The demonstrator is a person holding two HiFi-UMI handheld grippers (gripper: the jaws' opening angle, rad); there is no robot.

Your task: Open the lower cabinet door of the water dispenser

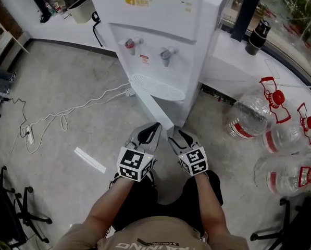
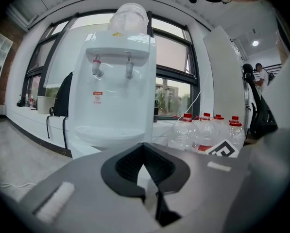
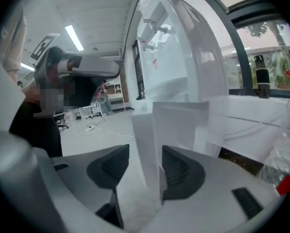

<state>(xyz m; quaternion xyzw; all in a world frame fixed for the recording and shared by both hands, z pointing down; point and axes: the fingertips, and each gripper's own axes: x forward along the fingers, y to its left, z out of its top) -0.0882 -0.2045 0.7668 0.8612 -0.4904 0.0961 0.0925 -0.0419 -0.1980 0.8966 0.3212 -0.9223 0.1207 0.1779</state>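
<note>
Gripping the free edge of the lower cabinet door (image 1: 156, 111), the right gripper (image 1: 177, 134) is holding the white panel between its two dark pads. In the right gripper view the jaws are standing apart by the thickness of the door (image 3: 147, 144), with one pad lying against each face of the panel.

The door is standing open. It is angling out from the base of the water dispenser (image 1: 160, 14) toward the person, and its outer end is sitting just in front of both grippers.

The left gripper (image 1: 151, 130) is hovering just beside the right one, on the left side of the door edge. In the left gripper view its jaws are pressing together at the tips, with nothing clamped between them (image 2: 144, 147). That view is looking straight at the front of the dispenser. No view is showing whether this gripper is touching the door.

The drip tray (image 1: 158, 86) is projecting from the dispenser front, directly above the open door and below the two taps (image 1: 147, 48).

Several clear water bottles (image 1: 249, 116) with red caps and handles are lying on the floor to the right, well apart from the grippers. A white cable (image 1: 82, 108) is trailing across the floor on the left.
</note>
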